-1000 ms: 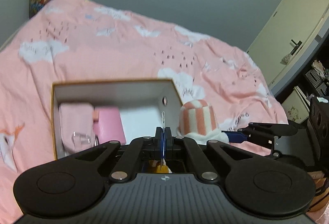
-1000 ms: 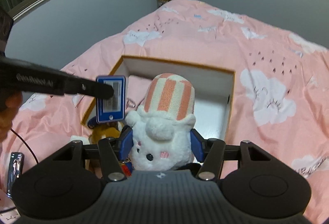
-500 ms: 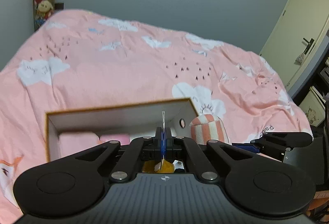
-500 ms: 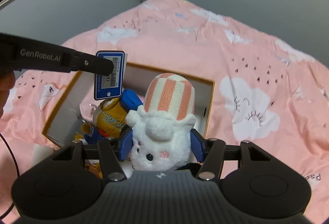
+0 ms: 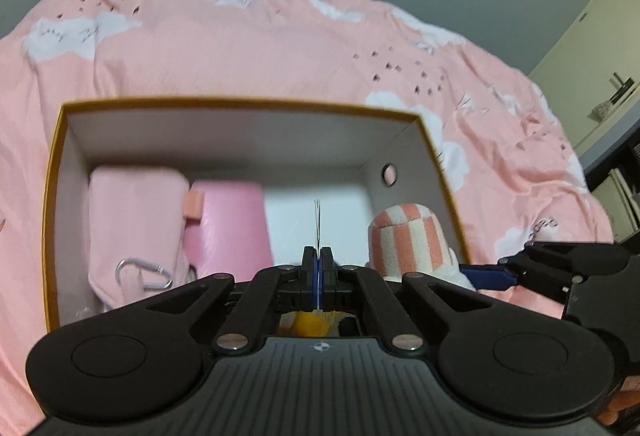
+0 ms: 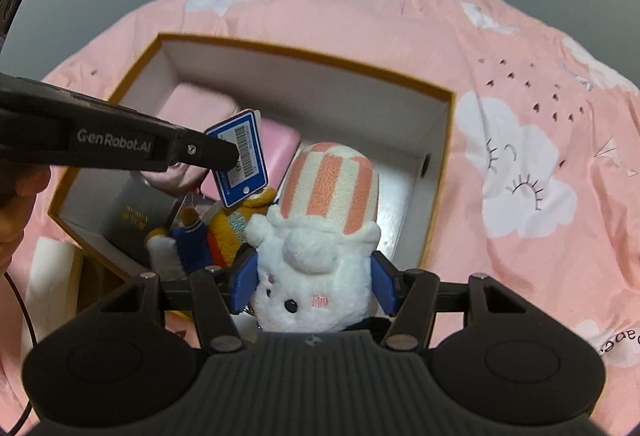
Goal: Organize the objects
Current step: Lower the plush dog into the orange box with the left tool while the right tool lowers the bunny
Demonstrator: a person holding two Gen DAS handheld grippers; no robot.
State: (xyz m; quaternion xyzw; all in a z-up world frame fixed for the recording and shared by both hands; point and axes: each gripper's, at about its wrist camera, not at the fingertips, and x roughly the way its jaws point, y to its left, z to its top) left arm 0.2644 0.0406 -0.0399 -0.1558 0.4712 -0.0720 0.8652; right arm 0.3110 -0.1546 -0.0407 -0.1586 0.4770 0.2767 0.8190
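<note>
Both grippers have sunk toward the box [image 6: 436,171]. Right gripper [image 6: 312,276], jaws half-spread, clamps the striped plush [image 6: 320,236] above the box's right side; left gripper [image 6: 230,159], pinched fully closed, dangles the yellow toy [image 6: 236,232] by its blue tag [image 6: 240,159] beside it. Better to lower each toy into bare floor before releasing.

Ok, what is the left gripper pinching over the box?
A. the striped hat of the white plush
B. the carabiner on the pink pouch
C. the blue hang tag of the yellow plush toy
C: the left gripper is shut on the blue tag, yellow plush toy dangling below.
</note>
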